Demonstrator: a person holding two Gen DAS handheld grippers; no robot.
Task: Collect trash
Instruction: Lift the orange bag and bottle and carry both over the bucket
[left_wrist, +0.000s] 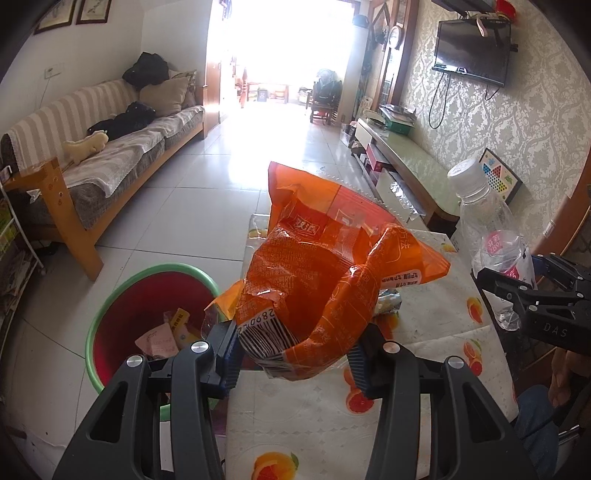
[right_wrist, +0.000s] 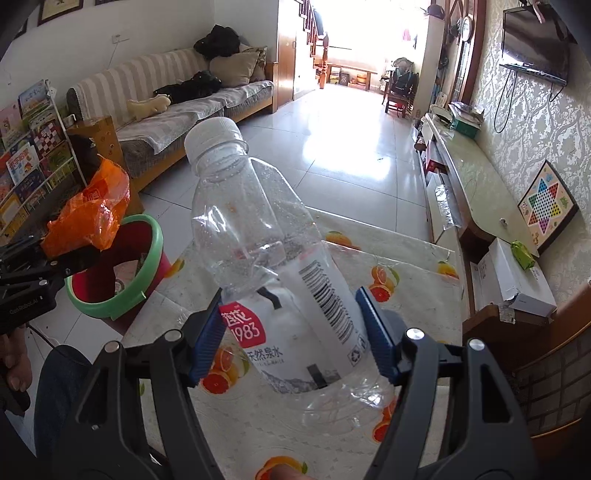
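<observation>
My left gripper (left_wrist: 295, 354) is shut on a crumpled orange snack bag (left_wrist: 317, 273), lifted above the table (left_wrist: 314, 417) with its orange-print cloth. Below and to its left stands a red bin with a green rim (left_wrist: 110, 295), with wrappers lying inside it. My right gripper (right_wrist: 291, 339) is shut on an empty clear plastic bottle (right_wrist: 258, 229) with a white cap and white label, held tilted over the same table (right_wrist: 406, 291). The right wrist view also shows the orange bag (right_wrist: 88, 214) in the left gripper (right_wrist: 70, 266) at far left, above the bin (right_wrist: 122, 269). The bottle (left_wrist: 491, 229) shows at the right of the left wrist view.
A small crumpled wrapper (left_wrist: 388, 302) lies on the table behind the bag. A striped sofa (left_wrist: 110, 140) lines the left wall, a low TV cabinet (left_wrist: 406, 162) the right. A book rack (right_wrist: 29, 147) stands behind the bin. A person's knee (right_wrist: 62, 391) is at the table's near edge.
</observation>
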